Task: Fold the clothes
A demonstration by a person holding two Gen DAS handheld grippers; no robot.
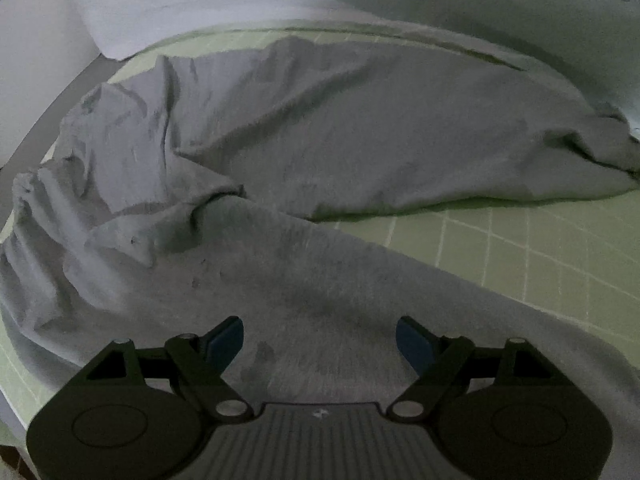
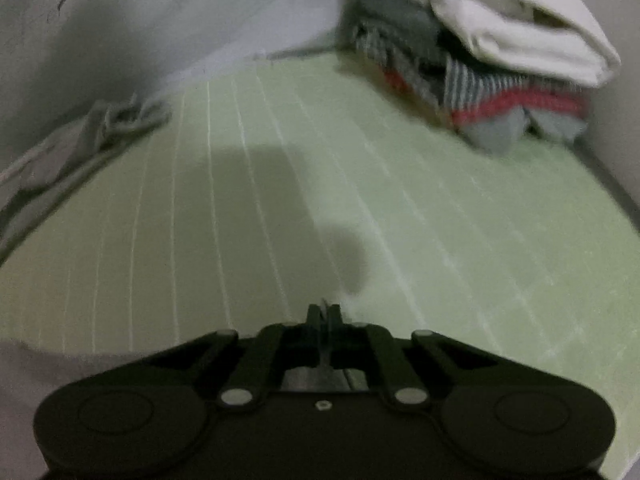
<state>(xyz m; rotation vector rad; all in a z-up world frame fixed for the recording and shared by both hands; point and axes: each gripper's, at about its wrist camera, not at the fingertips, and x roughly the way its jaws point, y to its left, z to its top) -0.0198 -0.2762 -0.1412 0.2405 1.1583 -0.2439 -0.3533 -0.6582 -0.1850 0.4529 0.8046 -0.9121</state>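
Over the grey garment (image 1: 320, 152) on the bench (image 1: 560, 248), left tongs (image 1: 320, 340) gape to pinch; right tongs (image 2: 324, 314) are together, empty.

You see a plain grey cotton garment (image 1: 320, 152) on a pale green mat (image 1: 540, 248) gridded with white lines; the far folded clothes pile (image 2: 480, 64) shows white, grey stripes, red bands.

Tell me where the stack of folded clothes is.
In the right wrist view, the stack of folded clothes sits at the upper right, on the green mat's far corner by the wall.
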